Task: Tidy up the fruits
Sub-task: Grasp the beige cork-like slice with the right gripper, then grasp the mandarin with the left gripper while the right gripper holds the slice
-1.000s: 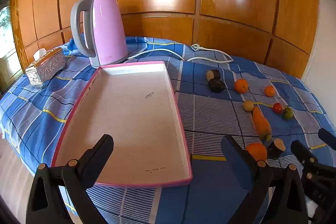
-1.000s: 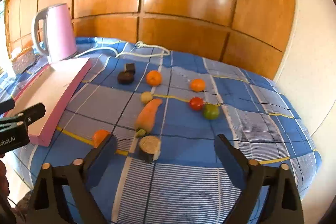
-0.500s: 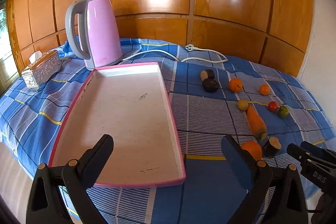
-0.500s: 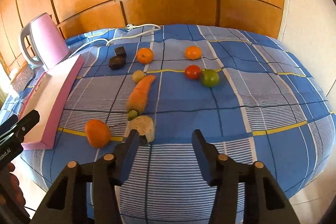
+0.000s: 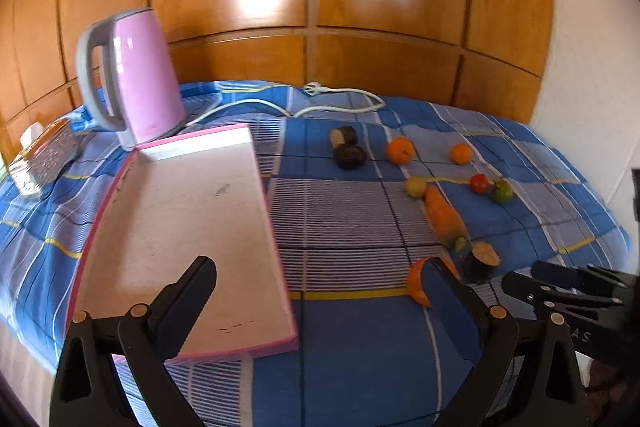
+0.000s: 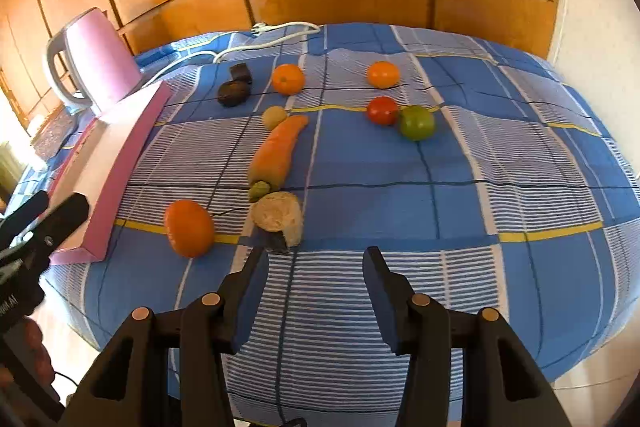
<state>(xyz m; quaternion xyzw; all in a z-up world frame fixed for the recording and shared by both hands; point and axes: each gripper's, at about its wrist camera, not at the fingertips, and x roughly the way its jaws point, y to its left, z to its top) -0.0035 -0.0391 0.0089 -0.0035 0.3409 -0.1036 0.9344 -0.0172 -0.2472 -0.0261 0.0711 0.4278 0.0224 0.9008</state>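
Observation:
Fruits lie on a blue checked cloth: a near orange (image 6: 189,227), a cut brown-skinned fruit (image 6: 278,221), a long orange papaya (image 6: 276,153), a small yellow fruit (image 6: 274,116), two oranges (image 6: 288,79) (image 6: 383,74), a red tomato (image 6: 383,110), a green one (image 6: 417,122) and two dark pieces (image 6: 234,93). A pink-rimmed white tray (image 5: 180,227) lies at left. My left gripper (image 5: 320,291) is open over the tray's near right corner. My right gripper (image 6: 316,267) is open, just short of the cut fruit.
A pink kettle (image 5: 136,75) stands behind the tray, its white cord (image 5: 340,99) trailing along the back. A silver tissue box (image 5: 44,155) sits at far left. Wood panelling backs the table. The cloth's edge drops off near the grippers.
The right gripper's jaws have narrowed from wide open and it has tilted down and moved closer to the cut fruit. The left gripper has shifted right along the tray.

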